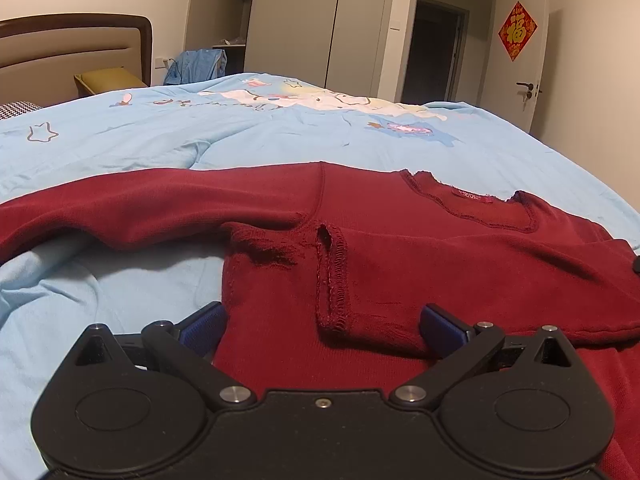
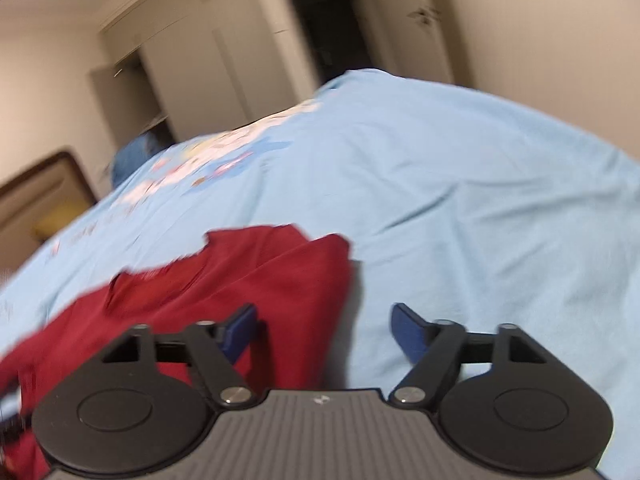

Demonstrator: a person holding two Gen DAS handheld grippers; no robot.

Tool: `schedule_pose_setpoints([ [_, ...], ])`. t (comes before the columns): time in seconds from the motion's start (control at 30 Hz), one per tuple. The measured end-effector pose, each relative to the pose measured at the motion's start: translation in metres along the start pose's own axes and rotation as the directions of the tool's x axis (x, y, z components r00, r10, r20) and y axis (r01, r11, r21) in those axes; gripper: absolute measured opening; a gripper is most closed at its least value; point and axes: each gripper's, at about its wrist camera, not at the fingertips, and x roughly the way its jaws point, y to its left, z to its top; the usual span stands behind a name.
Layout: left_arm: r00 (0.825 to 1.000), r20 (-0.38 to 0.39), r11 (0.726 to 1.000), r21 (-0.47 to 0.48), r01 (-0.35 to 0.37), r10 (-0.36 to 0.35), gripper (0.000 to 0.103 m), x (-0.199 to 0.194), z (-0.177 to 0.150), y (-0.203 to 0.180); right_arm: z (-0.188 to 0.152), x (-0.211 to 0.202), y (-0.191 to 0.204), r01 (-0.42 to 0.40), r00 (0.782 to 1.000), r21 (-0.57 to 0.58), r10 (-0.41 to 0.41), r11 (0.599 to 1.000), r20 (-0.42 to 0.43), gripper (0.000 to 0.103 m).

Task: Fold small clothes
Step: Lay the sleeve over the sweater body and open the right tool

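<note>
Presently, the dark red knit top (image 1: 400,248) lies spread on the light blue quilt (image 1: 240,136), front side up, with its neckline (image 1: 472,204) and a small label (image 1: 470,194) well ahead of the left gripper (image 1: 324,324). The left gripper's jaws stand wide apart and hold nothing; both blue pads (image 1: 442,326) sit low over the garment's body, and the folded-in sleeve's cuff (image 1: 334,280) with its stitched edge lies directly between the jaws, just ahead of them. The other sleeve (image 1: 120,208) stretches away to the left of the jaws, across the quilt. Whether the pads actually touch the fabric cannot be told. In the right wrist view, which is blurred by motion, the right gripper (image 2: 324,332) also has its jaws wide apart and empty. The top (image 2: 240,280) lies ahead and to the left of those jaws; its edge falls between them, so that one blue pad (image 2: 240,330) stands over red fabric and the opposite one over bare quilt (image 2: 460,200). Beyond the jaws in both views are a wardrobe (image 1: 316,20), a door (image 1: 524,52) bearing a red diamond decoration (image 1: 517,31), and a dark-framed headboard (image 1: 76,52) to the far left.
</note>
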Motion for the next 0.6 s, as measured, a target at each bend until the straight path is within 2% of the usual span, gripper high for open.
schedule_pose_setpoints([
  [0.07,1.000,0.010,1.000,-0.001,-0.002,0.002,0.103,-0.001,-0.001,0.000,0.000,0.008,-0.007,-0.026,1.000,0.039,0.026,0.999,0.003,0.066],
  [0.13,1.000,0.021,1.000,-0.003,0.002,-0.002,0.103,-0.003,-0.003,0.000,0.001,0.010,-0.012,-0.040,0.999,0.038,0.040,0.998,-0.001,0.044],
  [0.17,1.000,0.026,1.000,-0.008,0.007,-0.007,0.103,-0.004,-0.003,0.001,0.001,0.012,-0.012,-0.046,0.999,0.027,0.046,0.999,-0.005,0.024],
  [0.2,0.999,0.030,1.000,-0.016,0.014,-0.014,0.103,-0.005,-0.004,0.003,0.001,0.010,-0.011,-0.043,0.999,0.012,0.043,0.999,-0.003,0.017],
  [0.3,0.999,0.036,0.999,-0.038,0.031,-0.030,0.103,-0.006,-0.005,0.007,0.005,-0.004,-0.008,0.004,0.999,-0.050,-0.002,0.999,0.049,0.008],
  [0.4,1.000,0.022,0.999,-0.031,0.022,-0.021,0.103,-0.004,-0.005,0.007,0.017,-0.013,-0.009,0.063,0.992,-0.062,-0.056,0.996,0.115,0.007],
  [0.53,1.000,-0.002,1.000,0.012,-0.015,0.015,0.103,0.001,-0.004,-0.001,0.013,0.003,-0.005,0.104,0.994,-0.143,-0.099,0.984,0.046,0.007],
  [0.6,1.000,-0.004,0.999,0.023,-0.023,0.023,0.103,0.002,-0.004,-0.003,0.009,0.008,-0.003,0.104,0.994,-0.142,-0.101,0.984,0.029,0.009],
])
